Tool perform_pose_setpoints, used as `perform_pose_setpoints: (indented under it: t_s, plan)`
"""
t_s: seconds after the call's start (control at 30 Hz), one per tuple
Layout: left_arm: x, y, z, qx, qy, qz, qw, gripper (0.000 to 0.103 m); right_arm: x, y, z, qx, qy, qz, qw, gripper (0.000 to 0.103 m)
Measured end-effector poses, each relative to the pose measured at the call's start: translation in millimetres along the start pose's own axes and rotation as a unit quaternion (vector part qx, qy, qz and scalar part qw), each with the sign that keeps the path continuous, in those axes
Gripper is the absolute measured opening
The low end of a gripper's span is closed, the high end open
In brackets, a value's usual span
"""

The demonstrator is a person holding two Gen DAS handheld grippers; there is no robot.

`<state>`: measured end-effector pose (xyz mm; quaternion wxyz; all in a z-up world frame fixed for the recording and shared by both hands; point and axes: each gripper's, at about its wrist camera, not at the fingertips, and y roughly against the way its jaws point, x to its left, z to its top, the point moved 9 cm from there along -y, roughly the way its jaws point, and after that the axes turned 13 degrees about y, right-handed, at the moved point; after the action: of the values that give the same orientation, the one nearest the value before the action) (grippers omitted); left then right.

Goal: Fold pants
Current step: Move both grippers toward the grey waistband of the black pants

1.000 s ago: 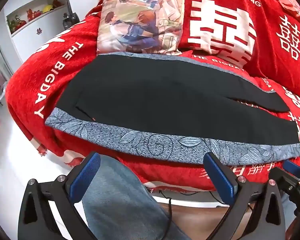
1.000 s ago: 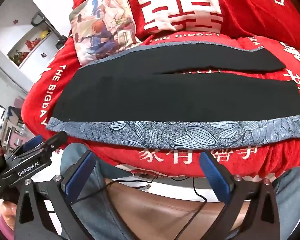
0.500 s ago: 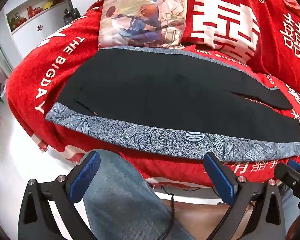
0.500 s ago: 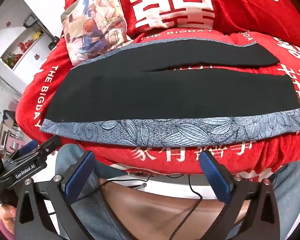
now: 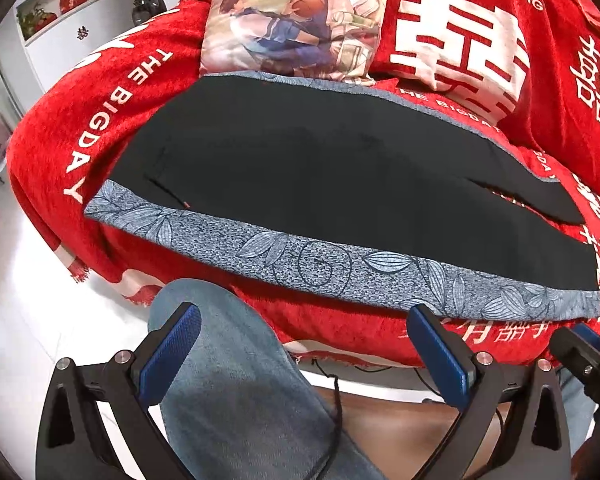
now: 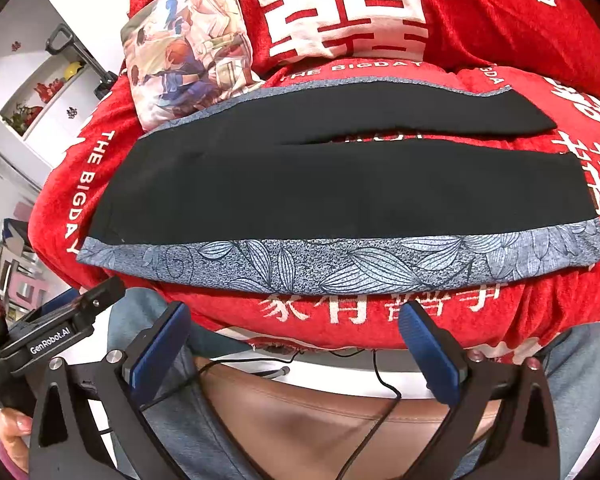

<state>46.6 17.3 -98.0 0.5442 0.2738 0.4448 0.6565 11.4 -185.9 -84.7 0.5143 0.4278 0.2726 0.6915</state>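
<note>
Your left gripper (image 5: 306, 356) and right gripper (image 6: 296, 354) both gape empty, short of the black pants (image 6: 340, 188) spread flat on the red sofa cover (image 6: 380, 308). Pinch only the leaf-print edge (image 6: 340, 264) and you may drag the cover along.

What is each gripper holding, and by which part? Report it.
Nothing is held. The left gripper and the right gripper both have their jaws wide apart, short of the pants, which lie flat and untouched on the red blanket.
</note>
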Motion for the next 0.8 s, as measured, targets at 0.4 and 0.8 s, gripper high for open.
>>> perform_pose_setpoints:
  t_s: [0.4, 0.8]
  plan:
    - [6.3, -9.2, 0.8, 0.008, -0.003, -0.001, 1.0000, 0.103, -6.7, -3.7, -0.7, 0.006, -0.010, 0.001, 1.000, 0.103]
    - [20.4, -18.6, 9.6, -0.009, -0.006, 0.010, 0.9999, 0.103, -12.9, -21.6, 0.5, 0.018, -0.016, 0.006, 1.000, 0.103]
